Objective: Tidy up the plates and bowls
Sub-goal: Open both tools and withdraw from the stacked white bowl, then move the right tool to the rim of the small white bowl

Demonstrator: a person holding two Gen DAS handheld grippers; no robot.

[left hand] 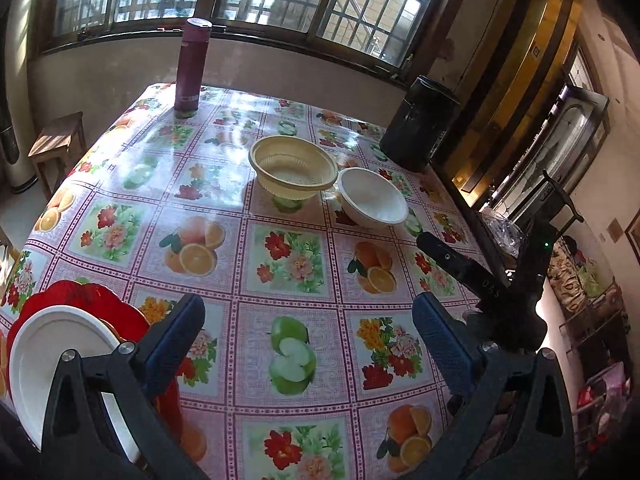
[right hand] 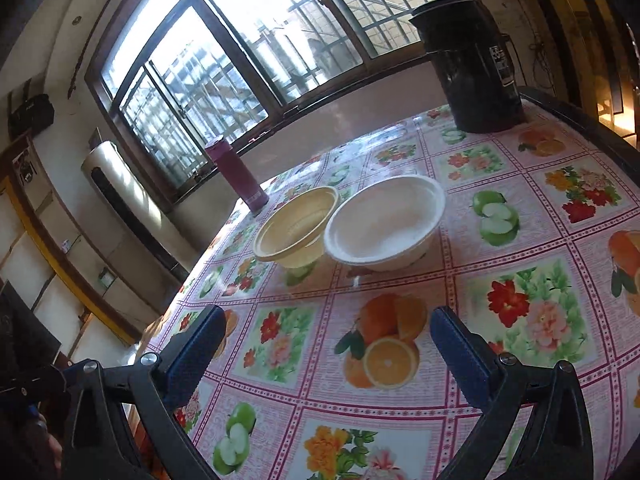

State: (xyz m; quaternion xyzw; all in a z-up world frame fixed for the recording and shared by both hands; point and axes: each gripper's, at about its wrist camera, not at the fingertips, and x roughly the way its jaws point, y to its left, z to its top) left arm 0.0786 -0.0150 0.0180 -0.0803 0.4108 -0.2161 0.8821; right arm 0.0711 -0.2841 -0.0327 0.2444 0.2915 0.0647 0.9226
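Hovering with jaws released and empty, left gripper (left hand: 308, 332) and right gripper (right hand: 328, 340) face bare fruit-patterned desk (left hand: 288, 256). Ahead, cream plastic bowl (right hand: 294, 226) touches white plastic bowl (right hand: 386, 224); white plate (left hand: 52, 352) lies on red scalloped plate (left hand: 80, 296) near the desk's left edge.

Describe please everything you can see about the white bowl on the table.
The white bowl is round and wide, with a flat stepped rim and plain matte walls that look like plastic or pulp. It stands upright and looks empty on the fruit-patterned tablecloth. Its rim meets or slightly overlaps that of the yellow bowl beside it; true contact is unclear. The black jug stands apart behind it. No fingers touch it.
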